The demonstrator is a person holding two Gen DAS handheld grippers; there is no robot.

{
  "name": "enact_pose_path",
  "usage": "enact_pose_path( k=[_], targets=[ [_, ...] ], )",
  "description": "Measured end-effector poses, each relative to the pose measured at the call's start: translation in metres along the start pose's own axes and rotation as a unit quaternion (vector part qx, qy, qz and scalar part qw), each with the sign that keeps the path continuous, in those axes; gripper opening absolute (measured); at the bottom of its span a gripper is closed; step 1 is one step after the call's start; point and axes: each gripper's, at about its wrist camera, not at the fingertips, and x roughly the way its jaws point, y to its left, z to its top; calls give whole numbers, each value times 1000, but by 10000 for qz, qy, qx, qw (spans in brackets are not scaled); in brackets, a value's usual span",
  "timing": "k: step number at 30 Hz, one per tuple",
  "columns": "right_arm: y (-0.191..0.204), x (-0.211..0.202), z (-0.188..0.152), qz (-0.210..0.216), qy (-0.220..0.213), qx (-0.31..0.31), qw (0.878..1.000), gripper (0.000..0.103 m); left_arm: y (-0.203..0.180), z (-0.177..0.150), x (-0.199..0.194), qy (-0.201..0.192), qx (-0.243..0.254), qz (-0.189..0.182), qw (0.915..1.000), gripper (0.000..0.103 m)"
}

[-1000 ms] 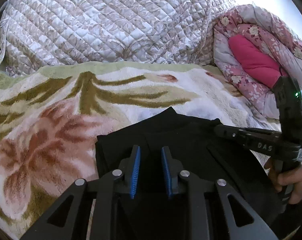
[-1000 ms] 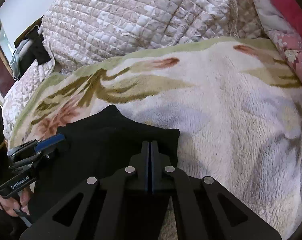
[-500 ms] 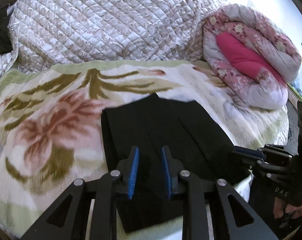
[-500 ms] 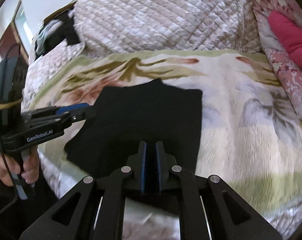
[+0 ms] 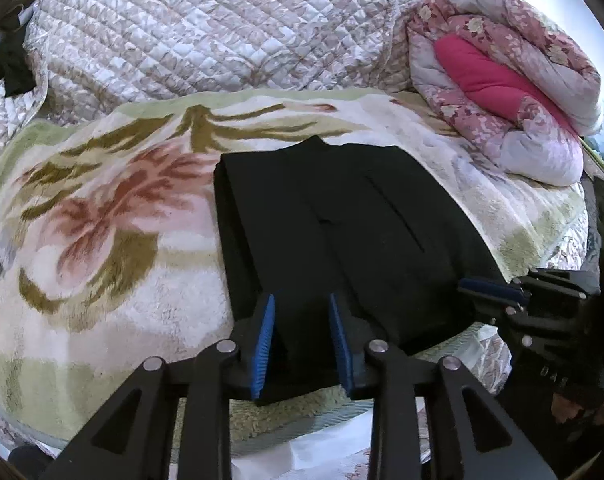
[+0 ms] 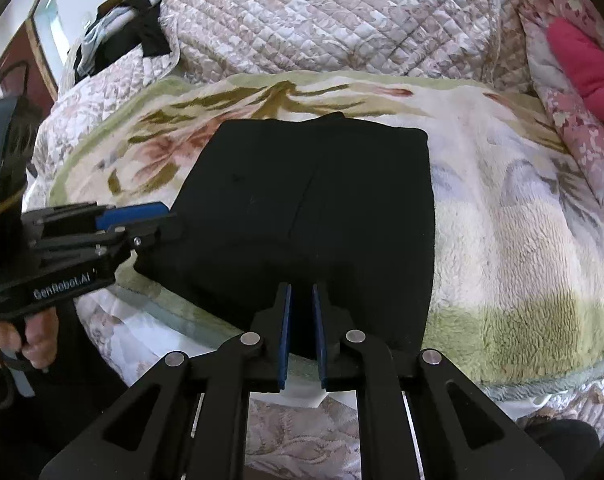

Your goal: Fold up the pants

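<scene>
Near the front edge of the bed's floral blanket [image 5: 101, 240] lie the folded black pants [image 5: 342, 232], the left gripper [image 5: 302, 344] opening and the right gripper [image 6: 300, 332] slightly parted, fingers released.

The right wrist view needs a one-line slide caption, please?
Folded black pants lie flat on a floral blanket, both grippers clear.

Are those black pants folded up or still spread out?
Folded: the black pants lie as a compact layered rectangle on the floral blanket, no legs trailing.
</scene>
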Motion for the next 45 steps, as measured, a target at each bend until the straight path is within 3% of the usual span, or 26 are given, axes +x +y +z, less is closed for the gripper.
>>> enact_pose_path(
  k=[11,16,22,28,31,34,38,45],
  targets=[
    [2,-4,4,-15,-84,-125,9999,10,5,0,2,2,-29,-5,10000,35],
    [-14,-24,12,-48,-305,342,9989,10,7,7,-10,-46,-76,61,9999,33],
    [-17,-17,2,-103,-129,416,9990,10,-7,10,-22,-224,65,-147,9996,33],
    [-10,-21,6,-72,-186,251,9995,11,-13,-1,-7,-51,234,-256,9994,33],
    [-18,-23,7,-169,-246,365,9989,11,-6,0,-7,-74,149,-194,9997,33],
    [-24,-13,3,-139,-36,407,9991,12,4,-1,-6,-22,-42,-191,9998,33],
    [-20,-25,7,-104,-266,362,9989,12,10,3,-15,-105,-191,-151,9996,33],
    [-15,-17,4,54,-122,221,9997,12,-6,8,-23,-218,-64,-459,9987,33]
  ],
)
